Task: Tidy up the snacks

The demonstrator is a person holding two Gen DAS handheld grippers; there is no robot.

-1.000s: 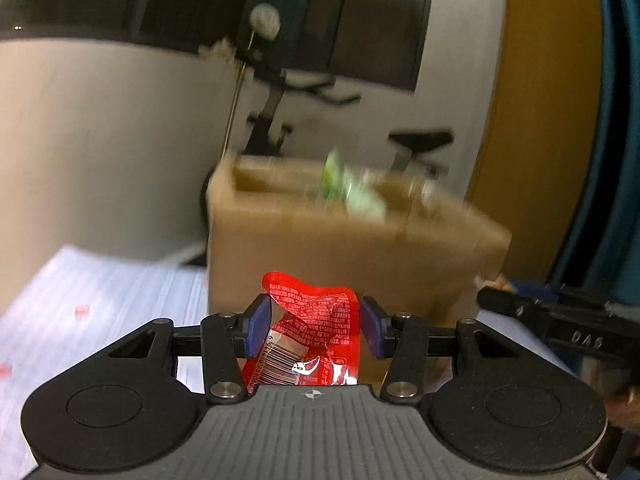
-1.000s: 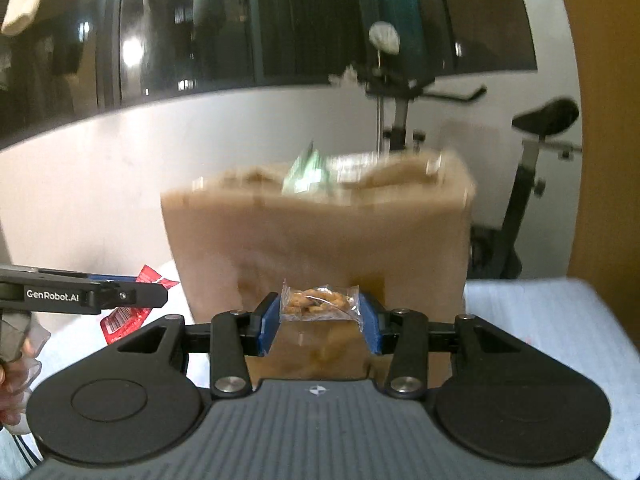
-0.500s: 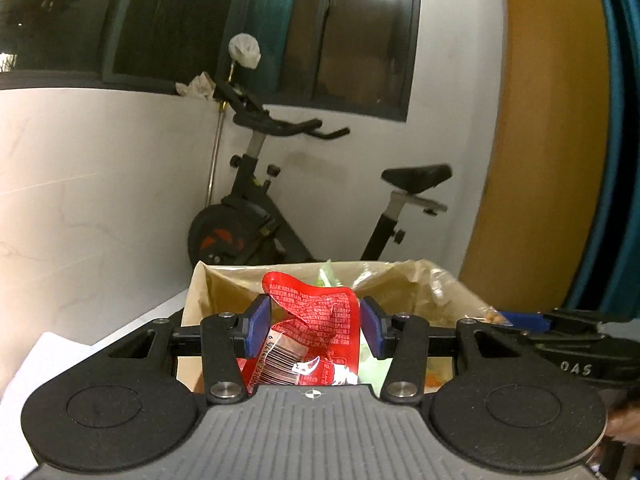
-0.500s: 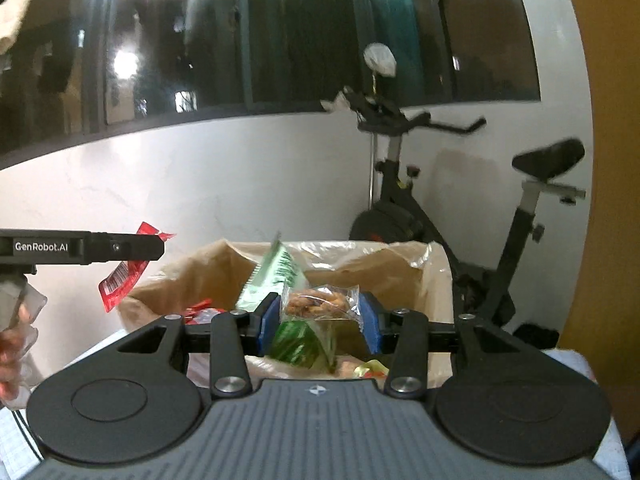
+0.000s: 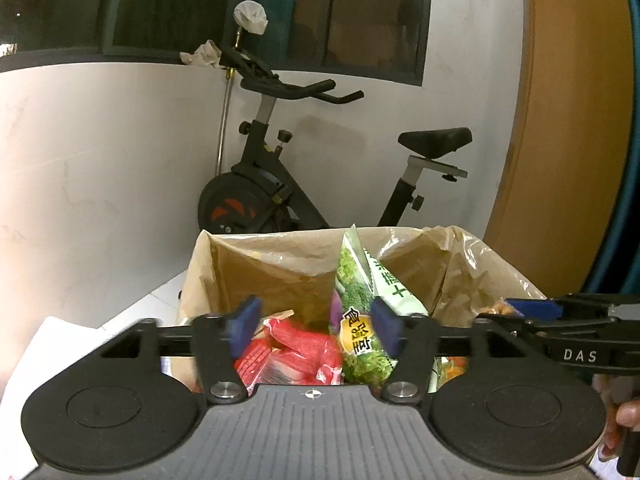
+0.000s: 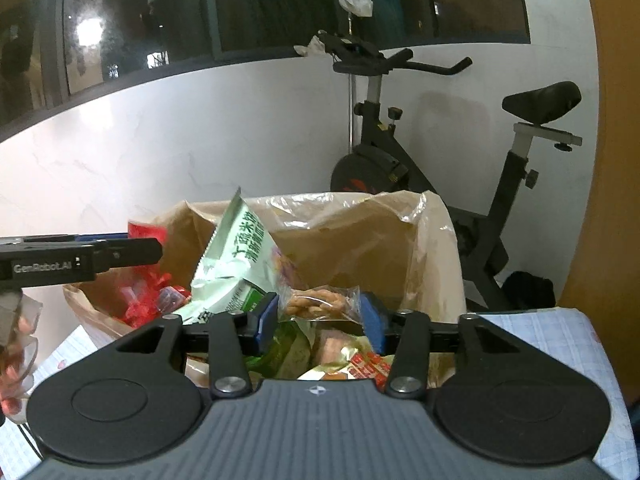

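A brown cardboard box (image 5: pixel 280 264) lined with a clear plastic bag holds several snack packets, among them a tall green one (image 5: pixel 360 292) standing upright. My left gripper (image 5: pixel 315 327) hangs over the box, its jaws opening. The red packet (image 5: pixel 292 356) lies blurred below the pads and clear of both. My right gripper (image 6: pixel 318 319) is over the box (image 6: pixel 360 248) too, its jaws opening. A small clear packet of brown snacks (image 6: pixel 320 300) still sits between its blue pads, touching both. The left gripper (image 6: pixel 132 248) shows at the left edge, the right gripper (image 5: pixel 528 312) at the right edge.
An exercise bike (image 5: pixel 280 184) stands behind the box against a white wall under dark windows. An orange panel (image 5: pixel 572 120) rises on the right. The box rests on a white checked cloth (image 6: pixel 540 332). A person's hand (image 5: pixel 628 416) grips the right handle.
Both grippers rose from in front of the box to above its open top. The left jaws spread and the red packet dropped out of them. The right gripper kept the clear packet.
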